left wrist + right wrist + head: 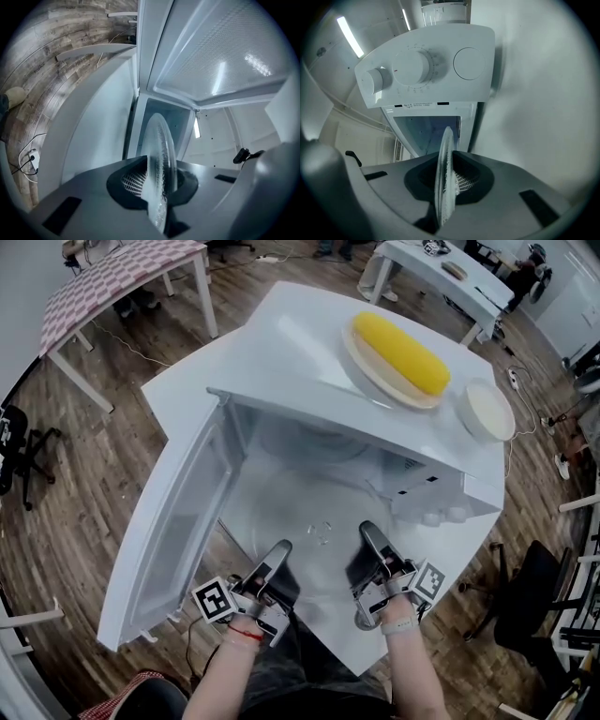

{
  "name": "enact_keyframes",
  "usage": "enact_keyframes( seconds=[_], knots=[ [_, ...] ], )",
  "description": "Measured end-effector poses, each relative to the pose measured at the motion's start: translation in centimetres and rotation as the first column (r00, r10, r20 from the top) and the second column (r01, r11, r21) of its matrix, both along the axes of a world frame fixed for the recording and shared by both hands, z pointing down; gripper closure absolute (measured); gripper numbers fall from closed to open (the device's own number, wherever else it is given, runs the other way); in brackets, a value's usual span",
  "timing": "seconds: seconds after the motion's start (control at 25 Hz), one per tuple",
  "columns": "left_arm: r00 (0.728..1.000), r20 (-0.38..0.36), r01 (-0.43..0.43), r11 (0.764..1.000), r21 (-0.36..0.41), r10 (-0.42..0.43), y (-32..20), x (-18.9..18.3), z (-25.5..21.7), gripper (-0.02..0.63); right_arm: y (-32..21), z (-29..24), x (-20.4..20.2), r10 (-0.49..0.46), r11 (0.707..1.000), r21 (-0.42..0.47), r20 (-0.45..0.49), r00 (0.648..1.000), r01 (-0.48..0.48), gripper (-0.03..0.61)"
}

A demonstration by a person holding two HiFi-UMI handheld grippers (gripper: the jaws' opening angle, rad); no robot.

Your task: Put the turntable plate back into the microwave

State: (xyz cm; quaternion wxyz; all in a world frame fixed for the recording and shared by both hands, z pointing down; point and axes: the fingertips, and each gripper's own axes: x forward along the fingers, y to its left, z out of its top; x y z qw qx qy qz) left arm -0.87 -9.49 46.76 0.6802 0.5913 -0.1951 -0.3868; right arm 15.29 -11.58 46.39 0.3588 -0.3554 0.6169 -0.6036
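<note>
A white microwave [300, 362] stands with its door [178, 512] swung open to the left. The clear glass turntable plate [322, 529] is held about level in the mouth of the cavity, with glints marking it. My left gripper [279, 551] is shut on its near left rim, my right gripper [368, 532] on its near right rim. In the left gripper view the plate's edge [159, 164] stands upright between the jaws of that gripper [157, 185]. In the right gripper view the plate's rim [445, 164] is pinched the same way, below the control panel [422, 70] with its two knobs.
On the microwave's top lie a plate [375, 376] with a yellow corn-shaped item [401, 351] and a white bowl [486, 409]. Behind are a table with a checked cloth [112, 277] and a white table [441, 277]. Chairs stand at left [23, 451] and right [534, 596].
</note>
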Motion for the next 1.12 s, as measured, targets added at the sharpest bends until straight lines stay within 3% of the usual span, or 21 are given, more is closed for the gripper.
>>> enact_keyframes(
  seconds=[0.4, 0.84, 1.12],
  knots=[
    [1.000, -0.002, 0.010, 1.000, -0.013, -0.010, -2.4, 0.2, 0.5, 0.569, -2.1, 0.8, 0.3, 0.047, 0.999, -0.020, 0.021, 0.999, -0.047, 0.535],
    [0.999, 0.002, 0.040, 0.996, -0.076, -0.040, -3.6, -0.3, 0.9, 0.568, -3.5, 1.7, -0.2, 0.053, 0.997, -0.057, 0.042, 0.998, -0.050, 0.535],
    [0.997, -0.030, 0.067, 0.992, -0.108, -0.070, -4.0, -0.2, 0.9, 0.563, -3.4, 1.3, -0.3, 0.074, 0.997, -0.021, 0.063, 0.995, -0.073, 0.534]
  ],
)
